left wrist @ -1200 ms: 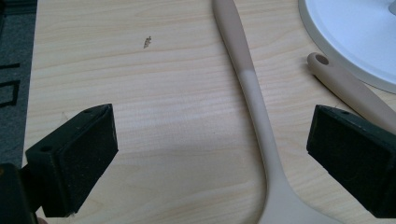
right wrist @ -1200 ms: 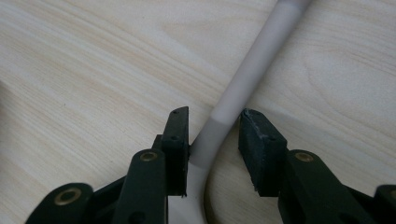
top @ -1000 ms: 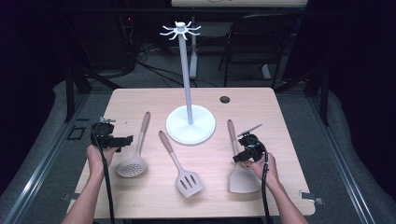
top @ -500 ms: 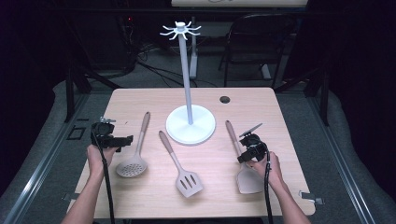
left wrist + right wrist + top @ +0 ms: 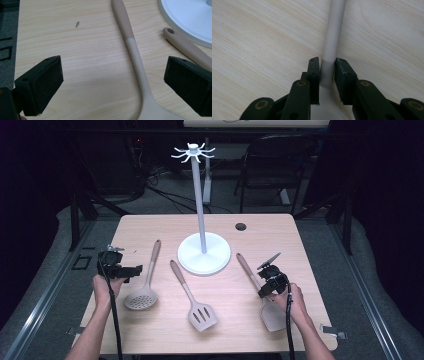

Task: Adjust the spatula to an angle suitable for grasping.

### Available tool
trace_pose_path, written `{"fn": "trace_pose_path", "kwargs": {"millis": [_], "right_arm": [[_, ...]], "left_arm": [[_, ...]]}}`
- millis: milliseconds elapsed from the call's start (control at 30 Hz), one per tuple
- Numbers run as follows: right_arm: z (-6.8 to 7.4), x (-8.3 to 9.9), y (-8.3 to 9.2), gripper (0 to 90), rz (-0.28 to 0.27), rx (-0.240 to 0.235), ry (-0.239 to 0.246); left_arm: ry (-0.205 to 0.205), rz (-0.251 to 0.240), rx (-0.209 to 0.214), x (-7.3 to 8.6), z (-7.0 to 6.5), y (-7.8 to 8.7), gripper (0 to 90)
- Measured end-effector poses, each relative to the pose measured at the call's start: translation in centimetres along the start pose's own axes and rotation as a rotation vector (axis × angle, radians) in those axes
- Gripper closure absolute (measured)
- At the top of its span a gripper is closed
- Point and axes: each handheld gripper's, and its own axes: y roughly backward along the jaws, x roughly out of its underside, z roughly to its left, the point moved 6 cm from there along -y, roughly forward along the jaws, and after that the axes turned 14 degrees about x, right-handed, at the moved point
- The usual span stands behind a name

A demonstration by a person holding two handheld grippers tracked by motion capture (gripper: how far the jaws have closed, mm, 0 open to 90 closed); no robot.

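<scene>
Pale wood spreads under everything from the high view: my right gripper (image 5: 267,287) sits over the neck of the solid spatula (image 5: 272,315) at the table's (image 5: 300,235) right side, my left gripper (image 5: 131,270) just beside the skimmer (image 5: 142,295). My left gripper view shows jaws wide apart, the skimmer handle (image 5: 132,47) between them, untouched. My right gripper view shows jaws that have just been closing, now pinching the spatula's neck (image 5: 329,65).

High view looks down on the table (image 5: 280,227) — 2 gripper views hover close above it.
</scene>
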Motion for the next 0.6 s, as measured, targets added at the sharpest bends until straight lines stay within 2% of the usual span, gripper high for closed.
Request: {"fn": "trace_pose_path", "kwargs": {"millis": [67, 133, 200, 233, 300, 367, 400, 433, 467, 500, 600], "right_arm": [[0.0, 0.0, 0.0, 72.7, 0.007, 0.018, 0.011], [0.2, -0.4, 0.1, 69.0, -0.027, 0.041, 0.010], [0.2, -0.6, 0.1, 68.8, -0.036, 0.047, 0.010], [0.2, -0.9, 0.2, 68.9, -0.043, 0.079, 0.012], [0.4, -1.1, -0.1, 69.2, -0.056, 0.082, -0.002], [0.2, -1.2, -0.2, 69.3, -0.051, 0.084, 0.011], [0.0, -1.4, -0.2, 69.5, -0.048, 0.106, 0.009], [0.2, -1.6, -0.3, 69.8, -0.050, 0.074, 0.001], [0.0, -1.8, -0.5, 70.2, -0.048, 0.090, 0.000], [0.2, -1.9, -0.6, 71.0, -0.059, 0.086, -0.010], [0.3, -2.2, -1.0, 74.5, -0.051, 0.085, 0.008]], "left_arm": [[0.002, -0.002, 0.002, -0.1, -0.1, 0.0, 2.1], [0.001, -0.002, 0.003, -0.1, -0.1, 0.0, 2.1], [0.001, 0.000, 0.004, -0.1, -0.1, 0.0, 2.1], [0.001, 0.000, 0.003, -0.1, -0.1, -0.1, 2.1], [0.002, 0.003, 0.005, -0.1, -0.1, -0.1, 2.1], [0.000, 0.004, 0.004, -0.1, -0.2, -0.2, 2.1], [-0.001, 0.005, 0.006, -0.1, -0.3, -0.2, 2.1], [-0.004, 0.001, 0.007, -0.2, -0.4, -0.3, 2.1], [-0.007, 0.008, 0.010, -0.2, -0.5, -0.3, 2.1], [-0.009, 0.010, 0.010, -0.2, -0.5, -0.3, 2.1], [-0.009, 0.018, 0.008, -0.1, -0.4, -0.5, 2.1]]}}
